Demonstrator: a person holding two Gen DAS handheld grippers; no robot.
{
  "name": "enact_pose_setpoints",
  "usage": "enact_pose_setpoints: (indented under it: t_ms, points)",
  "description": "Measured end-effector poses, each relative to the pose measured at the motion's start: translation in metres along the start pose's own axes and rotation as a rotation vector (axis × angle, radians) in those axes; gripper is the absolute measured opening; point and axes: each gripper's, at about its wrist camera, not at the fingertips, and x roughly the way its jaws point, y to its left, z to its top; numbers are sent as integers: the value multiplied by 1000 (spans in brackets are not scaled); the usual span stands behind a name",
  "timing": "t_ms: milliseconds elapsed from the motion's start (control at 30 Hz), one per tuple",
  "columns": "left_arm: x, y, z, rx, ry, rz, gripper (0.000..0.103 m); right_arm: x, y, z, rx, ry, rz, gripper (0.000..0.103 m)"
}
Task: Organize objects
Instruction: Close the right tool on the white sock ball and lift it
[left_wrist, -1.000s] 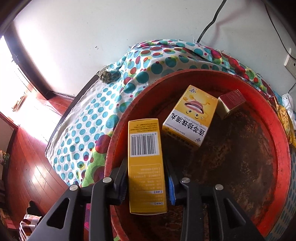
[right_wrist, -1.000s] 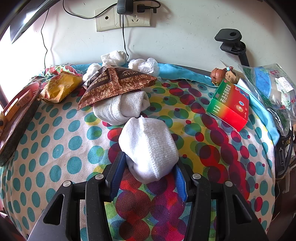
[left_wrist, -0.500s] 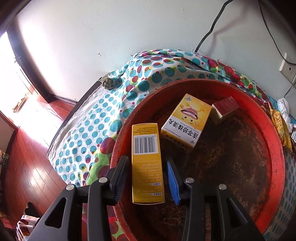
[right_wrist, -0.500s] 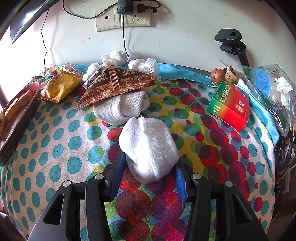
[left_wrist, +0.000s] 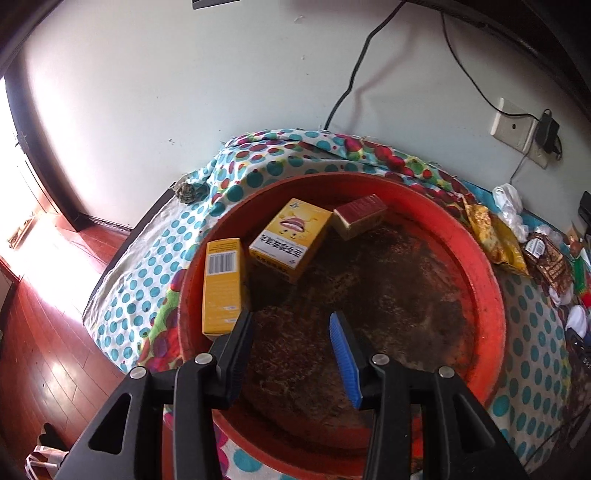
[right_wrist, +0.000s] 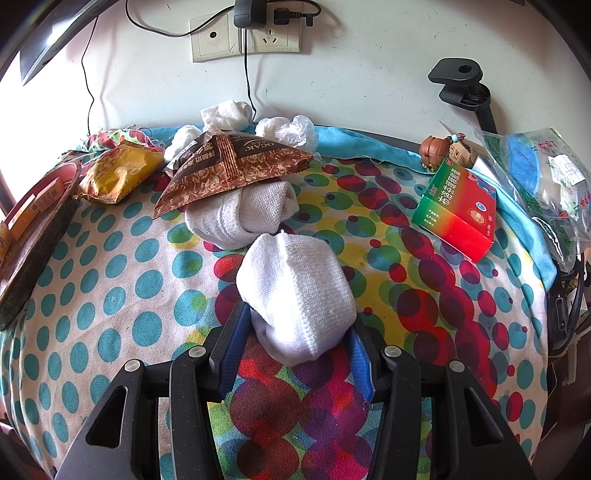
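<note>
A round red tray (left_wrist: 491, 295) holds a long yellow barcode box (left_wrist: 221, 284), a yellow cartoon box (left_wrist: 290, 238) and a small dark red box (left_wrist: 360, 216). My left gripper (left_wrist: 290, 315) hovers open above the tray's brown floor, just right of the long yellow box, with nothing between its fingers. In the right wrist view a rolled white sock (right_wrist: 295, 291) lies on the dotted cloth between the pads of my right gripper (right_wrist: 297, 317). Both pads still touch its sides, though the jaws are just starting to open.
Behind the held sock lie a second white roll (right_wrist: 243, 214), a brown snack packet (right_wrist: 229, 162) and a yellow packet (right_wrist: 118, 171). A red-green box (right_wrist: 458, 206) and plastic bags (right_wrist: 535, 177) sit right. The tray's edge (right_wrist: 33, 236) is far left. Wall sockets with cables are behind.
My left gripper let go of the long yellow box, opened, and drew back up and to the right; the box stays lying in the tray. The right view looks the same.
</note>
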Motion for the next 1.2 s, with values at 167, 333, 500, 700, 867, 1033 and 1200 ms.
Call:
enact_pose_setpoints:
  t_ms: [167, 333, 500, 700, 867, 1033, 1200]
  points:
    - [-11, -19, -15, 3, -4, -66, 43, 0, -4, 0, 1, 1, -13, 52]
    - [-23, -37, -37, 34, -33, -66, 43, 3, -19, 0, 52, 21, -40, 76]
    - [-31, -46, -60, 85, -46, -57, 43, 4, -24, 0, 63, 25, -49, 79]
    - [-35, -48, -85, 72, -41, -71, 43, 2, -24, 2, 60, 24, -54, 77]
    - [-43, -55, -100, 127, -81, -29, 44, -5, -9, 3, 3, -1, -33, 43]
    - [-44, -67, -105, 158, -76, -75, 44, -7, -5, 2, -55, -12, -72, 38]
    - [-49, -81, -113, 204, -93, -94, 44, -7, -2, 1, -46, -10, -64, 38]
